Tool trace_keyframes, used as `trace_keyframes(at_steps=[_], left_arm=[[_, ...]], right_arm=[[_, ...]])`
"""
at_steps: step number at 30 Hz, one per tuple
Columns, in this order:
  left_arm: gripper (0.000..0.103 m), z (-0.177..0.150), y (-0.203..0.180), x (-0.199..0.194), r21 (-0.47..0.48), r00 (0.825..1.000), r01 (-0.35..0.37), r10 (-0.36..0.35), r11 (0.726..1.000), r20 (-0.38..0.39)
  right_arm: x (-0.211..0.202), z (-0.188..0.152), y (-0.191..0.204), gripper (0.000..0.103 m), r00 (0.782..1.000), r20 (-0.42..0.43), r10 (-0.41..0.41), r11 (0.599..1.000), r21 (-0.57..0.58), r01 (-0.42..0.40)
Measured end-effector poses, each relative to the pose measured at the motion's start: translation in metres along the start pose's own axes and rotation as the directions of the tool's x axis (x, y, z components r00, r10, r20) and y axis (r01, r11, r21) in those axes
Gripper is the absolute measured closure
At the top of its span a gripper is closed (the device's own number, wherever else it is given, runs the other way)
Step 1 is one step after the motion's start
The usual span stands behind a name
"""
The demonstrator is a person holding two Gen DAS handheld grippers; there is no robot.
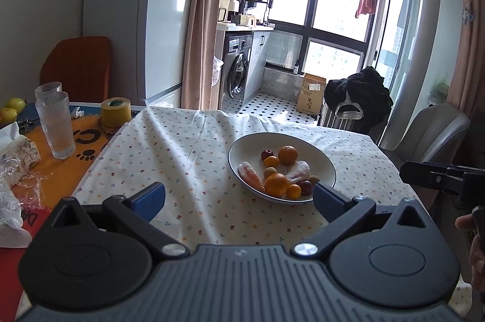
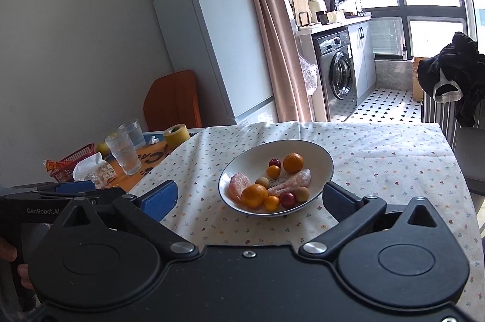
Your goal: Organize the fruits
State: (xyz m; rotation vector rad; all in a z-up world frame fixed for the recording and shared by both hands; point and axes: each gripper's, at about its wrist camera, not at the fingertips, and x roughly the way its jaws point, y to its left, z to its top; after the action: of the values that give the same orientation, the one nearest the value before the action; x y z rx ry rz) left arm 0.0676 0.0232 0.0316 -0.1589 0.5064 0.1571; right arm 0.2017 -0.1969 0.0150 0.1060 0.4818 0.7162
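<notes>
A white bowl (image 1: 242, 146) (image 2: 251, 158) with a dark rim sits on the flowered tablecloth and holds several fruits: two oranges (image 1: 276, 184) (image 2: 254, 195), small kumquats, red plums, peeled citrus pieces (image 1: 250, 175) (image 2: 292, 182). My left gripper (image 1: 239, 200) hovers open over the cloth, just short of the bowl's near rim, with nothing between its blue pads. My right gripper (image 2: 250, 197) also stands open, its fingers spread either side of the bowl's near edge without touching it. Two yellow-green apples (image 1: 12, 108) lie at the far left of the table.
Left of the cloth stand two glasses (image 1: 54, 125) (image 2: 124, 151), a yellow tape roll (image 1: 115, 111) (image 2: 176, 135), a tissue pack and a red basket (image 2: 69, 163). A chair (image 1: 430, 134) is at the table's right, an orange chair (image 1: 77, 67) at the back left.
</notes>
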Motion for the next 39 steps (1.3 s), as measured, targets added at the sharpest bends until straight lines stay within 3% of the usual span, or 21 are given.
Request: trace_keyframes(at_steps=[22, 27, 34, 39], left_arm=[[0.000, -0.017, 0.013, -0.054, 0.018, 0.999, -0.041, 0.040, 0.999, 0.020], [0.000, -0.022, 0.016, -0.062, 0.012, 1.000, -0.015, 0.015, 1.000, 0.004], [0.000, -0.033, 0.013, -0.071, 0.032, 0.999, -0.053, 0.053, 0.998, 0.014], [0.000, -0.037, 0.011, -0.071, 0.017, 0.999, -0.033, 0.033, 0.999, 0.001]], right_arm=[[-0.053, -0.015, 0.008, 0.000, 0.998, -0.029, -0.062, 0.998, 0.009, 0.062], [-0.061, -0.020, 0.010, 0.000, 0.998, -0.048, -0.035, 0.999, -0.008, 0.034], [-0.071, -0.024, 0.019, 0.000, 0.999, -0.045, -0.016, 1.000, -0.023, 0.015], [-0.070, -0.026, 0.026, 0.000, 0.998, -0.064, -0.015, 1.000, -0.026, 0.014]])
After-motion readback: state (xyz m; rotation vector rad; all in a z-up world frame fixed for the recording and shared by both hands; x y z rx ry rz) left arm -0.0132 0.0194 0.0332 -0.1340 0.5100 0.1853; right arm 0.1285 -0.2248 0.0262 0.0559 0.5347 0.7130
